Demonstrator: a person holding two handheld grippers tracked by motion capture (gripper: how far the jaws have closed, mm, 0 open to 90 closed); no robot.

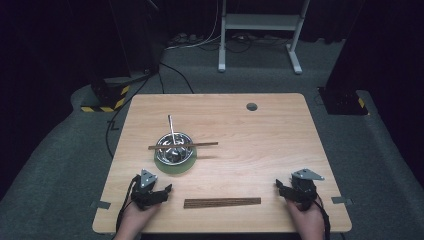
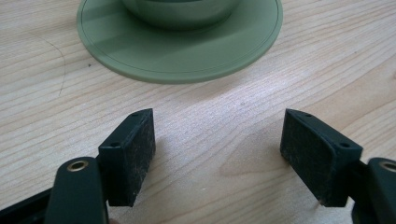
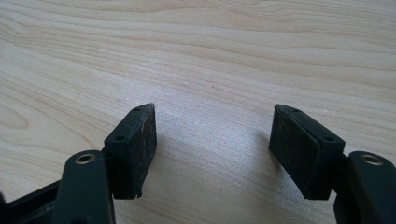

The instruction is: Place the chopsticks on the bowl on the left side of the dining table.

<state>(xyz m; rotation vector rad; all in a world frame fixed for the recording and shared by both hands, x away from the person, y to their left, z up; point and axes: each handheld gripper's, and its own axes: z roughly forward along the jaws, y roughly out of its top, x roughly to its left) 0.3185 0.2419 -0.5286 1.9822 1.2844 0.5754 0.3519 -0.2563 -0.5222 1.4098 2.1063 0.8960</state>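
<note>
On table (image 1: 280, 140): two chopsticks (image 1: 183, 145), one bowl (image 1: 175, 145).

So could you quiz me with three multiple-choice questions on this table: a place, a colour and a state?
1. Where does the flat brown strip lie?
A. between the two tools
B. inside the bowl
C. by the table's hole

2. What colour is the plate under the metal bowl?
A. red
B. green
C. white

3. How do the left tool's jaws stand?
A. shut on a spoon
B. shut, empty
C. open, empty

Key: 1 A, it lies on the table between the left tool and the right tool; 2 B, the rim shows green; 3 C, bare wood shows between the pads.
</note>
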